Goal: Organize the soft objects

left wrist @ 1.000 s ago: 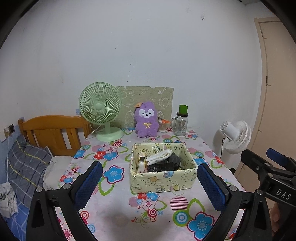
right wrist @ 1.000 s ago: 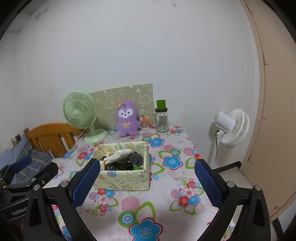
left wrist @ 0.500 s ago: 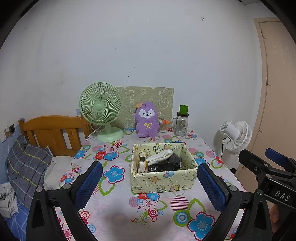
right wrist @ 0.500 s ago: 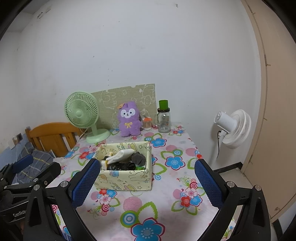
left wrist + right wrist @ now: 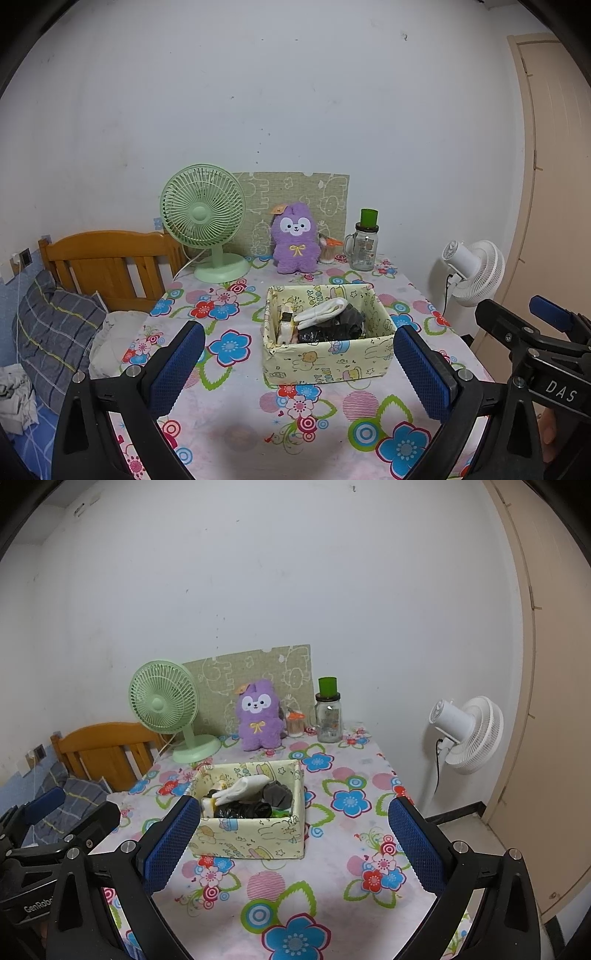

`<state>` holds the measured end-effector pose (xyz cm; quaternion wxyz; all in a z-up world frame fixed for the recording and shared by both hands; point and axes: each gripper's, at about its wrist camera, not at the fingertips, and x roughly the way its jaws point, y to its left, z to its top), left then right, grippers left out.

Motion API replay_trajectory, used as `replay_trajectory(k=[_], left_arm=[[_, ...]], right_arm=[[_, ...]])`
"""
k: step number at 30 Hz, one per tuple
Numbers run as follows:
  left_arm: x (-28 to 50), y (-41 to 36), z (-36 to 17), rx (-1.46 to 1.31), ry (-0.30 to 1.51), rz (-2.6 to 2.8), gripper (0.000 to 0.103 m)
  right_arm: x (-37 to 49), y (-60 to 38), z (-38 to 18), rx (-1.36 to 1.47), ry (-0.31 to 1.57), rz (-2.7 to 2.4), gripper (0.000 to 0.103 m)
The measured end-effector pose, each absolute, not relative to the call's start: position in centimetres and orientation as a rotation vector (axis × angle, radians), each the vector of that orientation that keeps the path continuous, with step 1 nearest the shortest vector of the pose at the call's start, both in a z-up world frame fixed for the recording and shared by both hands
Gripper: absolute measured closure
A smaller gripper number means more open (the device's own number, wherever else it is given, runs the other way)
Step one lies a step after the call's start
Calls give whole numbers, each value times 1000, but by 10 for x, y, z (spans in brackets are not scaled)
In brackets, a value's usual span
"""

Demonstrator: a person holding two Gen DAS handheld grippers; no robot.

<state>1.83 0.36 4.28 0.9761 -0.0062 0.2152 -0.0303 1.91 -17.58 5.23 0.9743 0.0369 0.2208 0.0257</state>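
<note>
A pale yellow fabric box (image 5: 325,360) (image 5: 251,834) stands in the middle of the flowered table. It holds soft items: a white sock (image 5: 321,312) (image 5: 243,787), black bundles (image 5: 332,328) and a grey scrunchie (image 5: 279,794). A purple plush rabbit (image 5: 295,240) (image 5: 258,716) sits upright at the back. My left gripper (image 5: 299,365) is open and empty, held above the table's near edge in front of the box. My right gripper (image 5: 295,845) is open and empty, level with the box's near side.
A green desk fan (image 5: 207,225) stands back left, a glass jar with a green lid (image 5: 364,242) back right, a small cup (image 5: 328,251) beside the plush. A white fan (image 5: 472,269) stands off the table's right. A wooden headboard (image 5: 107,258) and bedding lie left.
Both views have drifted slightly: the scene sits a little further right in the right wrist view. The grippers stay open and nothing on the table has moved.
</note>
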Motion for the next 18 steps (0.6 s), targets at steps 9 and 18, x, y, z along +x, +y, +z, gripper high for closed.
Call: replay_trajectory(k=[9, 18], left_arm=[[18, 4, 43, -12, 429, -58, 0], [18, 4, 43, -12, 428, -58, 0]], right_arm=[[18, -175, 53, 75, 444, 56, 0], [19, -175, 53, 75, 444, 55, 0]])
